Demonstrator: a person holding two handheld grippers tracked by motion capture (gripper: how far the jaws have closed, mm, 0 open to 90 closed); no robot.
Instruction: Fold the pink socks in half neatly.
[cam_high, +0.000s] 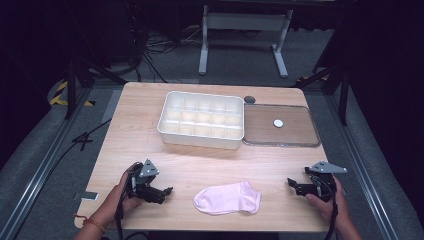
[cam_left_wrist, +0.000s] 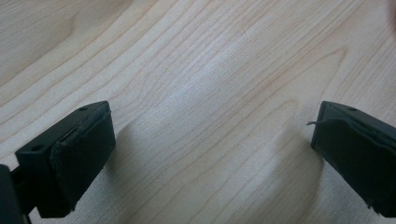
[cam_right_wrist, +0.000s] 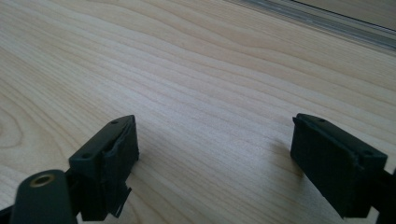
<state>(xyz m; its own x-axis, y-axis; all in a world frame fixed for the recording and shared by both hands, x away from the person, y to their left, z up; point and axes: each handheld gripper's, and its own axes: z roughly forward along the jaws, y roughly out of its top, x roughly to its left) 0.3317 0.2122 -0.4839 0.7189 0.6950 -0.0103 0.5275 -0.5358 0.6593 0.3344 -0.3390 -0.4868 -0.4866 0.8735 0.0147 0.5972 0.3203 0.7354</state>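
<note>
The pale pink fabric ankle sock (cam_high: 228, 198) lies flat near the front edge of the light wooden worktop (cam_high: 200, 162), midway between the two grippers and touching neither. The left gripper (cam_high: 165, 191) rests toward the front left corner, its jaws spread wide with bare wood between them, as the left gripper view confirms (cam_left_wrist: 210, 140). The right gripper (cam_high: 293, 184) sits toward the front right corner, likewise released and empty (cam_right_wrist: 215, 154).

Recommended approach: bring one gripper in low over the sock's cuff, pinch a single fold of fabric, and use the other to steady or fold the toe end; avoid scraping the jaws on the wood.

Toward the rear edge stands a white plastic divided box (cam_high: 201, 119); a clear flat lid (cam_high: 280, 125) lies touching its right side. Beyond the worktop the room is dark, with grey floor, cables and a white stand (cam_high: 245, 35).
</note>
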